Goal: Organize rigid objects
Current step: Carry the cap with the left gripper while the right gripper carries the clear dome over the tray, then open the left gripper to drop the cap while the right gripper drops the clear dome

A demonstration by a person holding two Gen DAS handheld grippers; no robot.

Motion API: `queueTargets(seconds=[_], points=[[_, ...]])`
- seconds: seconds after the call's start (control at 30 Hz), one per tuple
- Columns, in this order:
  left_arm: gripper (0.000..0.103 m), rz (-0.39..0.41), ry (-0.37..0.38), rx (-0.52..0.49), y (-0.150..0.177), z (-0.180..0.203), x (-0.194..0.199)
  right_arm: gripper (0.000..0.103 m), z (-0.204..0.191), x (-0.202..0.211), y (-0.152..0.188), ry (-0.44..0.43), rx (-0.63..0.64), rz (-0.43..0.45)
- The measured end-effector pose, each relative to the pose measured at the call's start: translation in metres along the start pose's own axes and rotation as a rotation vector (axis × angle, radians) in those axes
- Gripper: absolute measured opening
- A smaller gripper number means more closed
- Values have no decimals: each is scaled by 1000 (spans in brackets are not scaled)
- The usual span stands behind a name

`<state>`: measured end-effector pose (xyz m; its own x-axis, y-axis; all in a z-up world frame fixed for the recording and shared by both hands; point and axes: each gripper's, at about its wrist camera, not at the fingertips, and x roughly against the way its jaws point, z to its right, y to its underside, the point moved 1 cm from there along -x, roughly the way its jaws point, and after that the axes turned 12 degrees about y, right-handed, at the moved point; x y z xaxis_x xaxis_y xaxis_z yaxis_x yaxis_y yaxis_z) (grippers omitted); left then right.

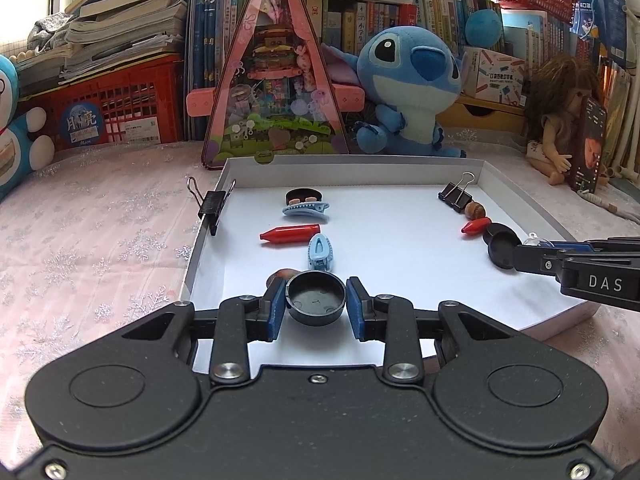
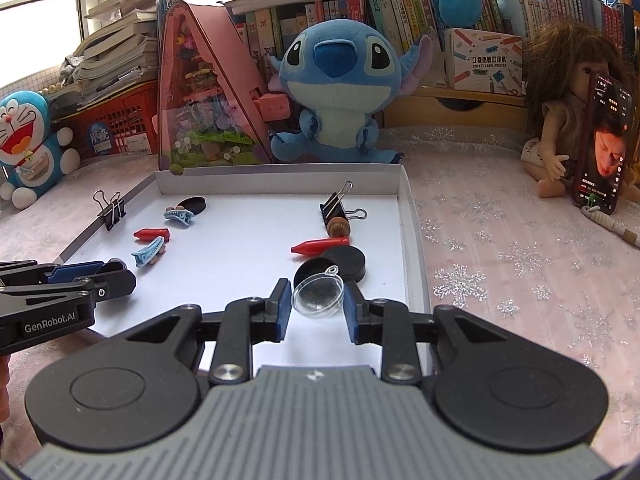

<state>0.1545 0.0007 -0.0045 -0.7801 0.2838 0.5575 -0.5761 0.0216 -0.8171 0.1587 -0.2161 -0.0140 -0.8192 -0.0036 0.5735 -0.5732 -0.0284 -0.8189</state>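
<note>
A shallow white tray (image 1: 400,168) holds small objects. My left gripper (image 1: 317,307) is shut on a black round cap (image 1: 316,298) low over the tray's near left. Beyond it lie two blue hair clips (image 1: 320,253), a red cone (image 1: 290,235), a black cap (image 1: 302,196) and a binder clip (image 1: 210,208) on the left rim. My right gripper (image 2: 316,300) is shut on a clear plastic half-sphere (image 2: 318,295) over the tray's right side, next to two black caps (image 2: 344,262), a red cone (image 2: 316,247), a brown nut (image 2: 338,227) and a binder clip (image 2: 334,206).
A blue plush (image 2: 336,88), a pink triangular case (image 1: 276,80), a doll with a phone (image 2: 604,144), a red crate (image 1: 112,108) and shelves of books stand behind the tray. A pink snowflake cloth (image 2: 520,280) covers the table around it.
</note>
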Motion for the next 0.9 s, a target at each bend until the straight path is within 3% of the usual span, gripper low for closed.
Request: queueTargets(seconds=[0.73,0.9], points=[[31,-15,-3,8,1,0,-7,37,4,-10,4,14,-12,-23],[37,-15,-9,14,1,0,-7,38,4,-9,4,12,-18,-22]])
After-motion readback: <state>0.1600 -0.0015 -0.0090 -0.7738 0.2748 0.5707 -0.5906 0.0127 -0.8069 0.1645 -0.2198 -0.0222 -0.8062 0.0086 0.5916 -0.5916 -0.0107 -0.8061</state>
